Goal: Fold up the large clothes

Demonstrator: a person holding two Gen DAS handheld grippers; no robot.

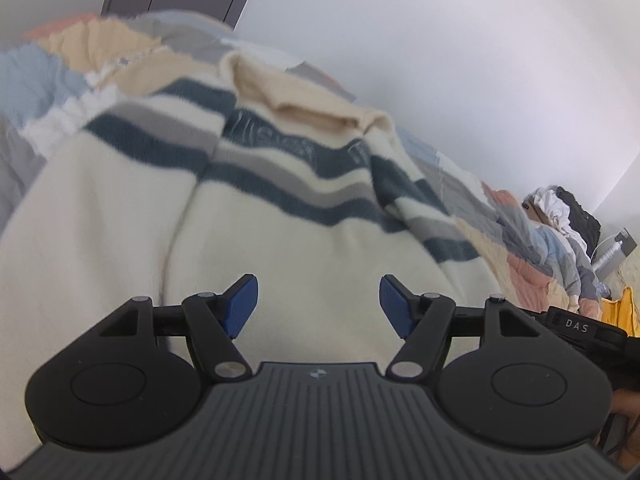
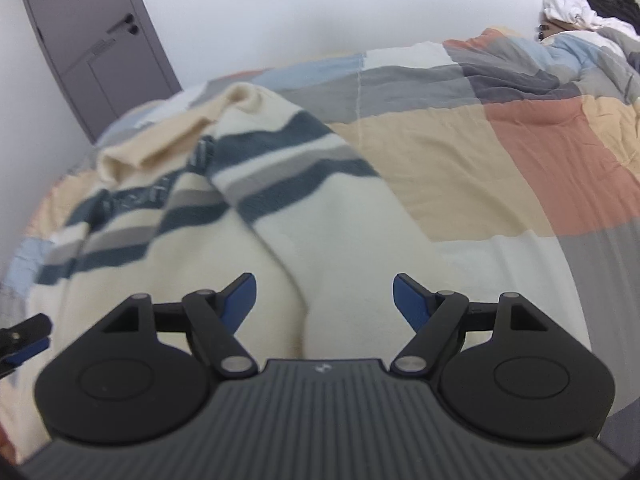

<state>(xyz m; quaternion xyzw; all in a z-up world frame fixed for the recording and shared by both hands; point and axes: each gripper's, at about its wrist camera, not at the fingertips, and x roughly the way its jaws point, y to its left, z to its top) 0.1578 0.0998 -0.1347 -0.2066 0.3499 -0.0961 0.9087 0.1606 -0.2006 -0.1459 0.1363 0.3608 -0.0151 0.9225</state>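
Right now both tongs stand wide apart with nothing between them. The left tongs hang over the plain cream lower part of a striped sweater, blue pads clear of the cloth. The right tongs hover over the same garment, above a fold line where a sleeve or side panel lies across the body. At the left edge of the right wrist view, the tip of the other tool shows just beside the sweater.

The sweater lies spread on a bed covered by a patchwork quilt, collar toward the far side, its dark blue and grey stripes running across the chest. As a judgement, the fold is at an early to middle stage: one part looks brought in over the body, but the garment is still long and broad, and neither tool has a hold. Bringing it into a compact stack remains.

Farther off, a heap of other clothes sits at the far corner of the bed, well apart from the sweater. A grey door stands in the wall beyond. Nothing lies on the sweater itself; the soft, rumpled quilt under it may let the cloth drag or bunch.
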